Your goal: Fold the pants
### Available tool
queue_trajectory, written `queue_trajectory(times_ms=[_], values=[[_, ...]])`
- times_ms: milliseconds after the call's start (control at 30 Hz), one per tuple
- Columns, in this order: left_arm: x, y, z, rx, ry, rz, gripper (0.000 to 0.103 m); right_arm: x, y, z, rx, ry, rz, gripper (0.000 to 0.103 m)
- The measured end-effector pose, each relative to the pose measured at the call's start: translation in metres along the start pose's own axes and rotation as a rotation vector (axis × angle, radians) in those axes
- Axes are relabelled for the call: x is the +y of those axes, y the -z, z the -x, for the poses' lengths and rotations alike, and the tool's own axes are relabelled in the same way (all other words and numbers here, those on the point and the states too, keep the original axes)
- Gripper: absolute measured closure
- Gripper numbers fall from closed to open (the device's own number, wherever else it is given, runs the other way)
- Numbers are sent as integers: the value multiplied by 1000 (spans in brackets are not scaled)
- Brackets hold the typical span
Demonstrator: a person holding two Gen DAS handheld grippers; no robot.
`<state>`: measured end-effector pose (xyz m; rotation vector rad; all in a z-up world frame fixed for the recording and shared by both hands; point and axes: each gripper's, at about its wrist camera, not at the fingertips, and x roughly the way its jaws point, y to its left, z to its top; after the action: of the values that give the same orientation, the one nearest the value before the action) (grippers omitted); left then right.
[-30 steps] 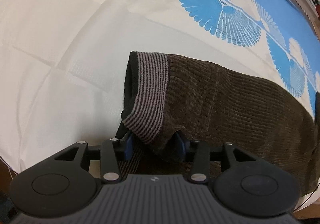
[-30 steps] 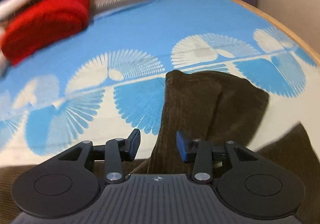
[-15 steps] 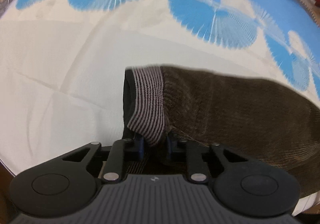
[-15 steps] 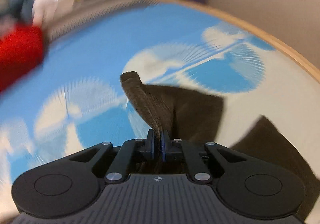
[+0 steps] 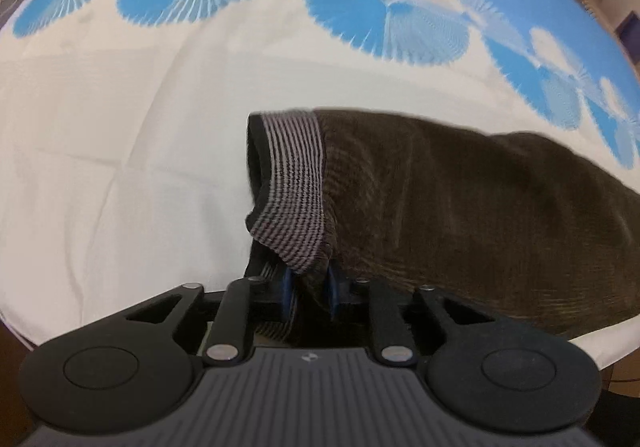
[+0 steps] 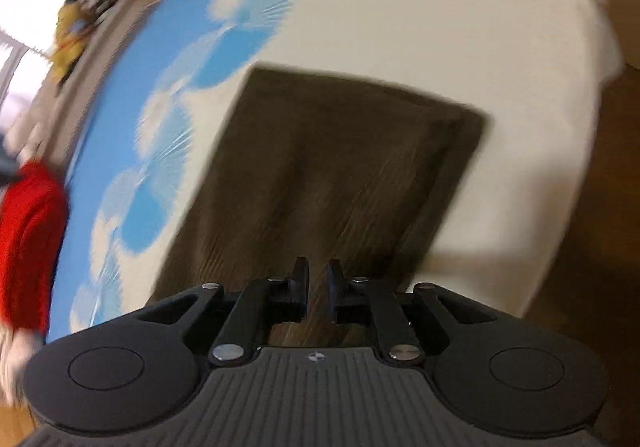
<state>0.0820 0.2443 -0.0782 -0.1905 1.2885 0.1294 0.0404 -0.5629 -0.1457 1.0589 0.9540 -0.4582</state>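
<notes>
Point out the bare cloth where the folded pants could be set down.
The white cloth left of the striped waistband is bare out to its edge. More bare cloth lies beyond the pants in the right wrist view, white toward the wooden edge. It is crowded only at the far side, by the red bundle.

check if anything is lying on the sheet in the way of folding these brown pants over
Nothing visible is. The pants lie on bare sheet; the red bundle sits well off to one side. Both the left gripper and right gripper already pinch the fabric.
</notes>
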Motion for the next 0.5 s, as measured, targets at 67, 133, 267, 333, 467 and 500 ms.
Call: queue_trajectory(times_ms=[67,133,267,333,467,500], values=[[5,-1,-4,12,11,30,72,-16,-16,-5,-25,34,-58,78],[9,-2,-6,21,44,71,60,-30,-30,-12,-42,44,-144,62],[14,-5,-10,24,19,107,54,-37,-44,-23,-81,71,-184,61],[18,-7,-12,28,12,130,54,-32,-47,-26,-101,114,-155,61],[23,-10,-15,35,12,147,54,-29,-49,-35,-102,164,-80,68],[22,-10,-16,34,4,140,57,-19,-50,-37,-107,181,-51,77]])
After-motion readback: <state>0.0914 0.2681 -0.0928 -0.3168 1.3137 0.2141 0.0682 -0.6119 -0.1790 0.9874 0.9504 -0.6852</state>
